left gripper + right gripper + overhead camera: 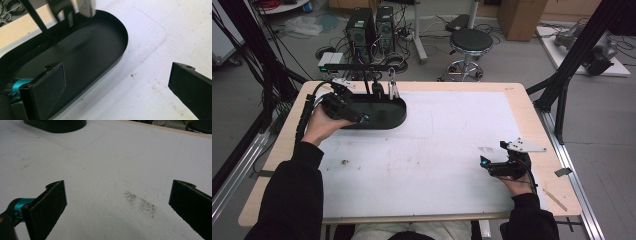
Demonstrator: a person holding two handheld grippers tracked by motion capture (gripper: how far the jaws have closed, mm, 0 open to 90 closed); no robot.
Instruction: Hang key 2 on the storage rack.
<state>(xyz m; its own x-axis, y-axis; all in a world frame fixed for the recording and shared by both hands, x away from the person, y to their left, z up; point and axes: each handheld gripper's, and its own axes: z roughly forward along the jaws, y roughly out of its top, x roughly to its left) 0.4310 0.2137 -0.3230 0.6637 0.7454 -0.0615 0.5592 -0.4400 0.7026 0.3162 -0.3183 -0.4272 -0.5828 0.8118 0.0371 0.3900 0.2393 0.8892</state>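
Observation:
A black oval tray (384, 117) sits at the far left of the white mat, with several utensils (391, 85) hanging from a dark rail behind it. My left gripper (361, 118) hovers at the tray's front left rim, jaws open. In the left gripper view its jaws stand wide apart over the tray's rim (120, 57), one above the tray floor, the other above the mat, holding nothing. My right gripper (486, 164) rests low near the table's front right, open. Its jaws frame bare mat with a dark smudge (141, 203); the tray's end (55, 125) lies far ahead.
A white mat (437, 150) covers most of the wooden table (532, 115). Small dark smudges (345, 162) mark the mat. Black frame posts (562, 85) stand at the table's right, cables and computer towers (362, 27) behind it, and a round stool (470, 42) beyond the far edge.

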